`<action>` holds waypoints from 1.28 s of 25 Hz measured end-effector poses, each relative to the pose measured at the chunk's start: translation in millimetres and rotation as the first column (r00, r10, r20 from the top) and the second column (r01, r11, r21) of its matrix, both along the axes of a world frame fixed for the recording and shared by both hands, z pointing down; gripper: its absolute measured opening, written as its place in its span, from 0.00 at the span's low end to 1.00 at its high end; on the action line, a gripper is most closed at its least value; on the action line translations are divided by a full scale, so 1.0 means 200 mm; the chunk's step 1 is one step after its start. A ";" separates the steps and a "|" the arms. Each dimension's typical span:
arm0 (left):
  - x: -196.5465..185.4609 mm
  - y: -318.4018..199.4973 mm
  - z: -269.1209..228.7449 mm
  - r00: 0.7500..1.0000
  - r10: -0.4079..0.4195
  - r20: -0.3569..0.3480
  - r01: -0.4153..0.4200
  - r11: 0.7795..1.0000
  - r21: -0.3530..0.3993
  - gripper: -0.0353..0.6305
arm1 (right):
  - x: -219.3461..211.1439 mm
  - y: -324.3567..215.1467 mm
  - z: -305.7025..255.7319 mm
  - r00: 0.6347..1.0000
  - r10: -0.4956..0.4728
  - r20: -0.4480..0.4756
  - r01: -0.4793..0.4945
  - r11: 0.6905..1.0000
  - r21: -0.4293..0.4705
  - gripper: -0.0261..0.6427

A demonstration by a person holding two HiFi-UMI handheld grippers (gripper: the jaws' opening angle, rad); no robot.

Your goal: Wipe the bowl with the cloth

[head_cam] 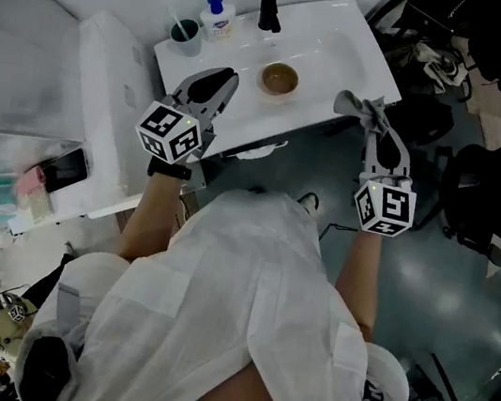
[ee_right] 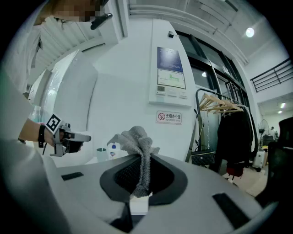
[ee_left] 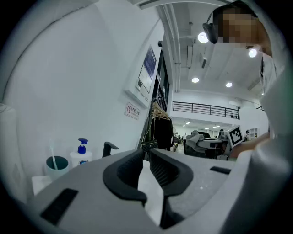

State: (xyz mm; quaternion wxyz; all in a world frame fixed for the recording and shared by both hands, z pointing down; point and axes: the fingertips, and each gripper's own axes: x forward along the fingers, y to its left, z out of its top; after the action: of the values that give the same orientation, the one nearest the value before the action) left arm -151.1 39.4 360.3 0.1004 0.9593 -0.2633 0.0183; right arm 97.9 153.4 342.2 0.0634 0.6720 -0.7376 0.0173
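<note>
A small brown bowl (head_cam: pixel 278 79) sits in the basin of the white sink counter (head_cam: pixel 352 50). My right gripper (head_cam: pixel 370 120) hovers off the counter's right front corner, shut on a crumpled grey cloth (head_cam: pixel 355 102). In the right gripper view the cloth (ee_right: pixel 135 139) stands up from between the jaws of the right gripper (ee_right: pixel 142 157). My left gripper (head_cam: pixel 225 76) hangs over the counter's front left part, left of the bowl. In its own view the left gripper (ee_left: pixel 147 151) has its jaws drawn together with nothing between them. Neither gripper view shows the bowl.
A black faucet (head_cam: pixel 268 7), a soap pump bottle (head_cam: pixel 217 18) and a teal cup (head_cam: pixel 184 31) stand along the counter's back left. A white appliance (head_cam: pixel 105 104) flanks the counter on the left. A black chair (head_cam: pixel 498 198) stands to the right, and a clothes rack (ee_right: pixel 219 105) beyond.
</note>
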 end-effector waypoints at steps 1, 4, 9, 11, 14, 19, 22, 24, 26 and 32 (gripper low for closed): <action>-0.01 0.00 0.00 1.000 -0.003 -0.001 0.003 1.000 0.000 0.13 | -0.01 0.00 0.00 1.000 -0.004 -0.003 0.004 1.000 0.002 0.11; -0.02 0.01 0.00 1.000 -0.008 -0.003 0.008 1.000 0.000 0.13 | -0.02 0.00 -0.01 1.000 -0.015 -0.010 0.015 1.000 0.007 0.11; -0.01 0.01 0.01 1.000 -0.004 -0.001 0.004 1.000 -0.004 0.13 | -0.01 -0.01 -0.01 1.000 -0.021 -0.013 0.021 1.000 0.002 0.11; -0.01 0.01 0.01 1.000 -0.006 -0.001 0.006 1.000 -0.002 0.13 | -0.01 -0.01 -0.01 1.000 -0.022 -0.010 0.022 1.000 -0.002 0.11; 0.01 0.02 0.02 1.000 0.004 -0.001 -0.004 1.000 0.005 0.13 | 0.00 -0.01 0.01 1.000 -0.024 0.012 0.025 1.000 -0.013 0.11; 0.11 0.05 0.09 0.995 0.092 0.046 -0.092 0.996 0.006 0.13 | 0.01 -0.04 0.06 0.999 -0.036 0.024 0.038 0.998 -0.059 0.11; 0.20 0.03 0.16 0.984 0.142 0.110 -0.142 0.990 -0.008 0.13 | 0.03 -0.09 0.11 0.999 -0.045 0.023 0.047 0.995 -0.087 0.11; 0.28 0.00 0.23 0.973 0.170 0.158 -0.169 0.985 -0.025 0.14 | 0.06 -0.14 0.14 0.998 -0.057 0.025 0.059 0.993 -0.099 0.11; 0.35 -0.03 0.30 0.961 0.191 0.202 -0.185 0.982 -0.047 0.16 | 0.09 -0.21 0.16 0.997 -0.075 0.026 0.077 0.991 -0.107 0.11; 0.54 -0.16 0.60 0.915 0.216 0.342 -0.176 0.974 -0.144 0.20 | 0.18 -0.46 0.29 0.988 -0.151 0.039 0.156 0.976 -0.154 0.11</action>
State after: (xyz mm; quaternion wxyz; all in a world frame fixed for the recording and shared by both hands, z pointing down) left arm -42.7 7.8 480.6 0.1019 0.9546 -0.1783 0.2156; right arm 134.9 61.5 399.3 0.1072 0.6057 -0.7844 0.0796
